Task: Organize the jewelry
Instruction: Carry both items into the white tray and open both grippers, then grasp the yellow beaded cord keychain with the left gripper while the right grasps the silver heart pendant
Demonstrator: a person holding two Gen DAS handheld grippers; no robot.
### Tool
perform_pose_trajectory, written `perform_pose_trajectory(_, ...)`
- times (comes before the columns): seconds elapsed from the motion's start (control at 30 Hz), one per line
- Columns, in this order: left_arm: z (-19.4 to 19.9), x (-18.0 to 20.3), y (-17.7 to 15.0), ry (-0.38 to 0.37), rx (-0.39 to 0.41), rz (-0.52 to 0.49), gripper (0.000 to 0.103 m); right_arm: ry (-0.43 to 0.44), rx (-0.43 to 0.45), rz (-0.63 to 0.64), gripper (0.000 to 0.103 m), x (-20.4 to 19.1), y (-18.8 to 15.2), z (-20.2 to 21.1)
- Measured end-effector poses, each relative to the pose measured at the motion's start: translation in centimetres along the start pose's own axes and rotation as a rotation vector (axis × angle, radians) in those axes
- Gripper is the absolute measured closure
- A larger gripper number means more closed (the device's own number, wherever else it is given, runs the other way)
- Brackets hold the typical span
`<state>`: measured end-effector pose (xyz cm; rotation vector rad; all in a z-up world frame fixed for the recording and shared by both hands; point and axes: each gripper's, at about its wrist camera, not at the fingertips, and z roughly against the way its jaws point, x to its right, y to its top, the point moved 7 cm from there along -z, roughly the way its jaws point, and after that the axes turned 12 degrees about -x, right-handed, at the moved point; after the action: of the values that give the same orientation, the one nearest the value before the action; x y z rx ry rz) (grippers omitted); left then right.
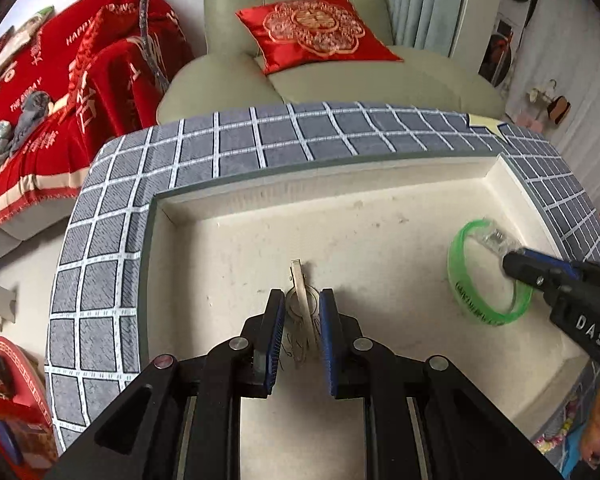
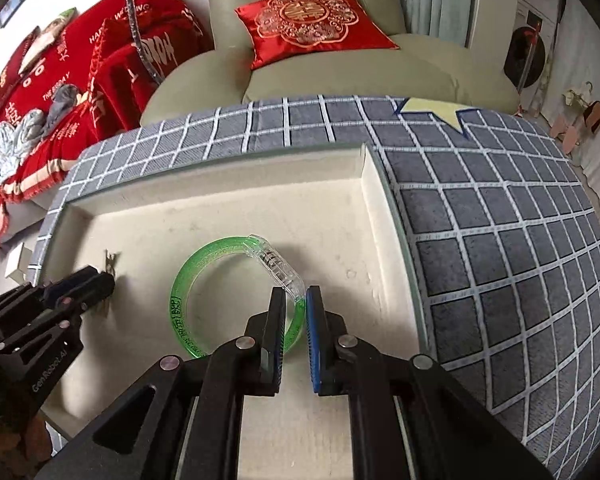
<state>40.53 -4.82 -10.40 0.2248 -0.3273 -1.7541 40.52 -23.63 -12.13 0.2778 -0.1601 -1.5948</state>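
Two grippers are down inside a shallow cream tray [image 1: 380, 216] that sits on a counter covered with a grey checked cloth [image 1: 100, 264]. The left gripper [image 1: 302, 300] has its jaws set to either side of a small pale hair clip or pendant piece [image 1: 300, 292] lying on the tray floor near the middle; the blue pads stand just beside it with slivers of gap showing, so the jaws look nearly closed around it, though I cannot tell if they actually press it. Thin wire loops trail from the piece back between the fingers.

Over toward the tray's right side, the right gripper [image 2: 296, 300] has its jaws clamped on the rim of a translucent green bangle [image 2: 184, 304], right where the green band meets its clear plastic clasp section [image 2: 278, 266]. The bangle appears to lie flat on the tray floor, well apart from the pale piece.

Beyond the counter stand a pale green armchair [image 1: 300, 76] with a red embroidered cushion [image 1: 316, 32] and a sofa under a red throw [image 1: 60, 92].
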Motion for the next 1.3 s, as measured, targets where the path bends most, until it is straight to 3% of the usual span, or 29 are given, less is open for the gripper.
perform_pose_trajectory(0.23,0.1,0.6,-0.1,0.050,0.020,-0.038,0.069,-0.011,0.003,-0.002,0.089,-0.1,-0.1,-0.1)
perform_pose_trajectory(0.3,0.1,0.6,-0.2,0.056,0.025,-0.031,0.069,0.003,0.000,-0.003,0.079,-0.2,-0.2,0.0)
perform_pose_trajectory(0.37,0.1,0.6,-0.2,0.056,0.022,-0.021,0.069,0.021,0.018,-0.010,0.047,-0.2,-0.3,0.6)
perform_pose_trajectory(0.4,0.1,0.5,-0.2,0.056,0.021,-0.020,0.069,0.030,0.032,-0.014,0.044,-0.2,-0.4,1.1)
perform_pose_trajectory(0.7,0.0,0.1,-0.3,0.034,0.022,-0.005,0.069,0.162,0.128,-0.054,0.044,-0.2,-2.9,7.4)
perform_pose_trajectory(0.77,0.0,0.0,-0.4,0.049,0.019,0.001,0.043,0.174,0.144,-0.061,0.044,0.0,-3.8,8.5)
perform_pose_trajectory(0.8,0.1,-0.2,-0.4,0.046,0.014,0.013,0.017,0.185,0.149,-0.069,0.044,0.2,-4.3,9.0)
perform_pose_trajectory(0.83,0.7,-0.3,-0.3,0.037,0.039,0.024,0.011,0.199,0.154,-0.080,0.044,0.5,-4.9,9.5)
perform_pose_trajectory(0.87,1.2,-0.2,-0.1,0.040,0.069,0.021,0.011,0.210,0.158,-0.090,0.044,0.8,-5.5,9.9)
perform_pose_trajectory(1.03,1.8,-0.2,-0.5,0.074,0.076,0.004,0.011,0.217,0.157,-0.115,0.040,1.9,-8.4,10.8)
perform_pose_trajectory(1.13,2.9,-0.3,-1.5,0.072,0.103,0.016,0.011,0.235,0.149,-0.133,0.019,2.5,-9.9,10.9)
perform_pose_trajectory(1.3,5.6,-0.4,-3.7,0.051,0.144,-0.004,0.011,0.240,0.148,-0.136,0.019,3.1,-12.6,11.1)
